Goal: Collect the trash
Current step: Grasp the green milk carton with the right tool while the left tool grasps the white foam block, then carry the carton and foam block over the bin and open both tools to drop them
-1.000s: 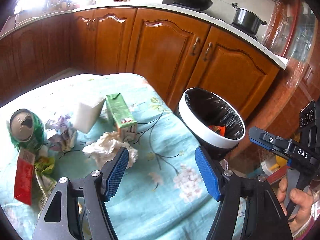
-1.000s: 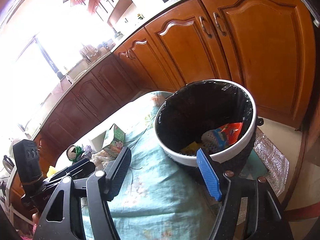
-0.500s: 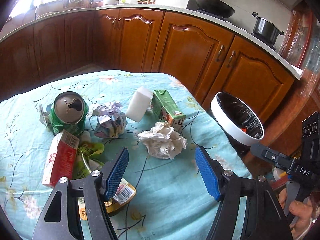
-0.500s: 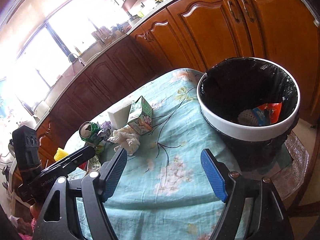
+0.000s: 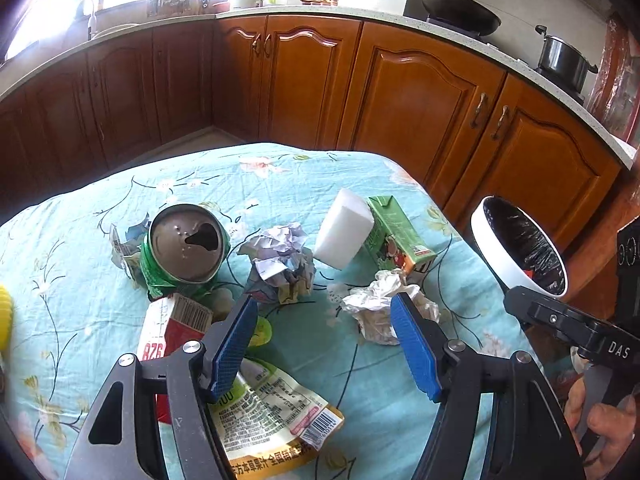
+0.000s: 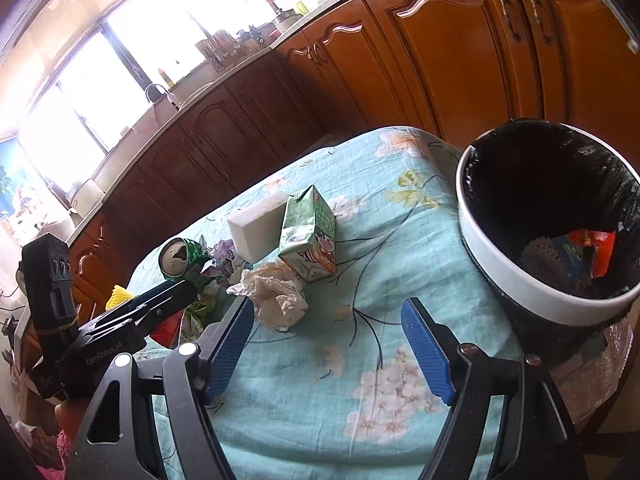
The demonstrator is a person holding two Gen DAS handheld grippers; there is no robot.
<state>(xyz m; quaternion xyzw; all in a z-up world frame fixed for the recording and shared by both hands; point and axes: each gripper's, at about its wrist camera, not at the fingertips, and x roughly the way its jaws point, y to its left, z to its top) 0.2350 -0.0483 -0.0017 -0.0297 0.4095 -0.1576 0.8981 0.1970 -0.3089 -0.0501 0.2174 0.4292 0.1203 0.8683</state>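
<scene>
Trash lies on a table with a floral teal cloth (image 5: 120, 208): a crushed green can (image 5: 186, 244), a crumpled printed paper (image 5: 280, 260), a white foam block (image 5: 344, 232), a green juice carton (image 5: 396, 236), a white tissue wad (image 5: 380, 308), a red carton (image 5: 172, 332) and a yellow-green wrapper (image 5: 264, 420). My left gripper (image 5: 324, 308) hovers open over the pile, the tissue just beyond its right finger. My right gripper (image 6: 329, 306) is open above the cloth, the tissue wad (image 6: 276, 292) near its left finger. The white-rimmed, black-lined bin (image 6: 492, 264) holds some wrappers.
The bin (image 5: 492, 248) stands beyond the table's right edge, in front of wooden kitchen cabinets (image 5: 420, 100). A yellow foam net (image 6: 120, 296) lies at the table's left side. A hand (image 5: 600, 420) holds the other gripper at the lower right.
Both views have swung left, from the bin toward the trash pile; the bin now sits at the right. The right jaws stand slightly wider. Nothing was picked up.
</scene>
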